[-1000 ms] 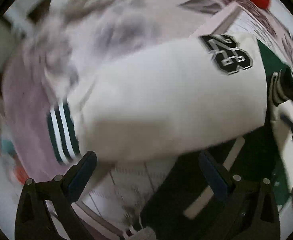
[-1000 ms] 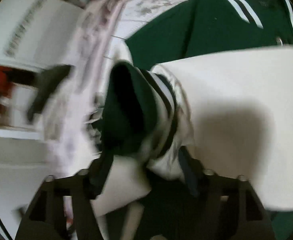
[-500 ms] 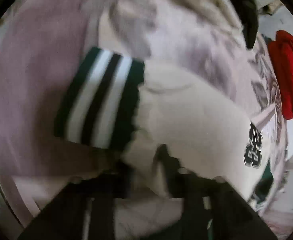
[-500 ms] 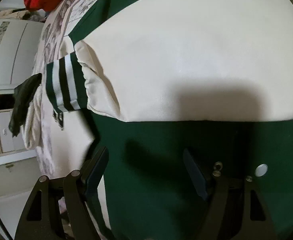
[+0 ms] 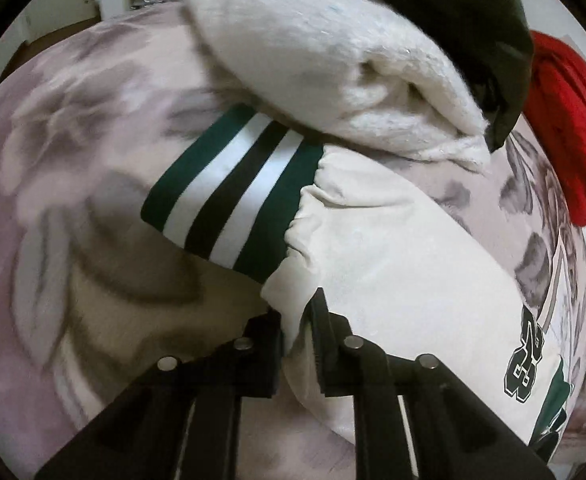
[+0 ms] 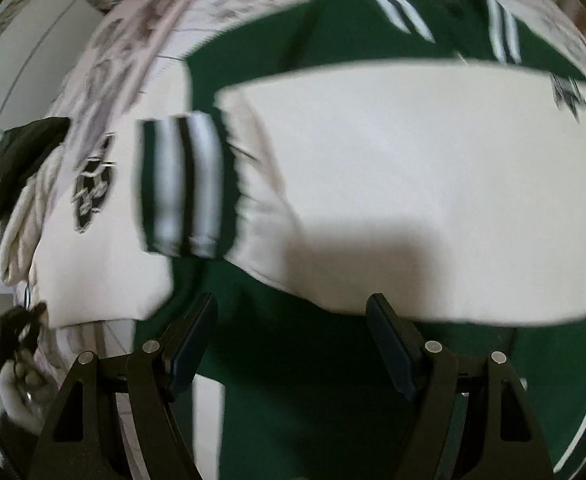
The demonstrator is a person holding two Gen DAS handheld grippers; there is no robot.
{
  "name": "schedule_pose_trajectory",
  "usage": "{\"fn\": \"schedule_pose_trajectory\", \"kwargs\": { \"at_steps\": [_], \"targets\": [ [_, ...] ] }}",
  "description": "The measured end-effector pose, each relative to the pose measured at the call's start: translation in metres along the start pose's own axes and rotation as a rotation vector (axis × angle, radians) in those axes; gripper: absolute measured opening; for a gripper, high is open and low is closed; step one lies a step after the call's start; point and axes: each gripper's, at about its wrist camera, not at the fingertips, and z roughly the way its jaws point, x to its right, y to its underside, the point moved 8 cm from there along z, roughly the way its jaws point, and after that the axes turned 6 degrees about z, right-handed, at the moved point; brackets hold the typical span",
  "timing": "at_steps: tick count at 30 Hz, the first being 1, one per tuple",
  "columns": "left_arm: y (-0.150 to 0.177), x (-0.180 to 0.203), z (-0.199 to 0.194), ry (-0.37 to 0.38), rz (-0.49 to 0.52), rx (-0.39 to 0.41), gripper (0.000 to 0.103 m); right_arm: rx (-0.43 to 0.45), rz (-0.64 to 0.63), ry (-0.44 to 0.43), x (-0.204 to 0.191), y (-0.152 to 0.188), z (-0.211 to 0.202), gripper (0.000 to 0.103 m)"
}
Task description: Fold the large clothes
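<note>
A second ago the left gripper [image 5: 297,320] stood wide open; now it pinches the cream sleeve [image 5: 393,264] just beside the striped cuff [image 5: 233,188], pointing steeply down. The right gripper [image 6: 293,340] hovers released above the jacket [image 6: 333,380], which seems, through blur, spread on the floral bedspread [image 5: 73,120].

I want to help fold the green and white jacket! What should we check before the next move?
1. Left gripper pinching the cream sleeve near its striped cuff: ok.
2. Right gripper open, holding nothing: ok.
3. Other sleeve already lying across the green body: ok.
4. Fluffy white garment clear of the cuff: not ok, it overlaps it.
5. Jacket lying flat underneath: cannot tell.
</note>
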Motion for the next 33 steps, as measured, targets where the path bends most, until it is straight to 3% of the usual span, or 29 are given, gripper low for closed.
{"fn": "schedule_pose_trajectory", "kwargs": {
  "at_steps": [2,4,6,7,9,11,14,17,18,19,20,23,24,25,30,33],
  "targets": [
    [-0.001,0.002,0.005,0.058,-0.026,-0.016,0.044,0.042,-0.043,0.001,-0.016,-0.006,0.000,0.081],
    [-0.001,0.006,0.009,0.122,-0.047,-0.009,0.061,0.071,-0.082,0.030,-0.033,-0.016,0.006,0.084],
    [0.000,0.009,0.010,0.106,-0.035,0.000,0.063,0.057,-0.117,0.099,-0.045,-0.026,0.023,0.082],
    [0.001,0.012,0.011,0.091,-0.021,0.001,0.063,0.052,-0.125,0.123,-0.048,-0.034,0.030,0.076],
    [0.000,0.015,0.012,0.075,-0.019,0.009,0.063,0.100,-0.151,0.171,-0.056,-0.046,0.036,0.050],
    [-0.004,0.015,0.012,0.085,-0.040,0.013,0.063,0.163,-0.207,0.237,-0.066,-0.052,0.026,0.033],
    [-0.007,0.012,0.011,0.118,-0.076,0.020,0.063,0.251,-0.323,0.202,-0.098,-0.048,-0.006,0.029],
    [-0.007,0.011,0.010,0.115,-0.068,0.028,0.063,0.122,-0.408,0.207,-0.105,-0.028,0.024,0.030],
    [-0.007,0.012,0.010,0.106,-0.058,0.033,0.062,0.086,-0.394,0.211,-0.097,-0.024,0.034,0.033],
    [-0.006,0.012,0.006,0.089,-0.046,0.048,0.054,0.089,-0.371,0.189,-0.094,-0.025,0.035,0.035],
    [-0.007,0.014,0.003,0.062,-0.028,0.071,0.031,0.082,-0.354,0.167,-0.090,-0.026,0.032,0.039],
    [-0.012,0.016,-0.011,0.029,0.002,0.131,0.007,0.043,-0.255,0.094,-0.075,-0.032,0.016,0.064],
    [-0.013,0.017,-0.021,0.029,-0.001,0.153,0.006,0.037,-0.205,0.059,-0.067,-0.032,0.007,0.078],
    [-0.014,0.019,-0.027,0.027,0.002,0.169,0.005,0.038,-0.164,0.052,-0.060,-0.031,-0.001,0.083],
    [-0.015,0.039,-0.078,-0.003,0.055,0.263,0.003,0.056,-0.067,0.119,-0.025,-0.028,-0.030,0.089],
    [-0.014,0.061,-0.115,-0.047,0.135,0.329,0.003,0.042,-0.058,0.217,-0.009,-0.034,-0.028,0.092]
  ]
}}
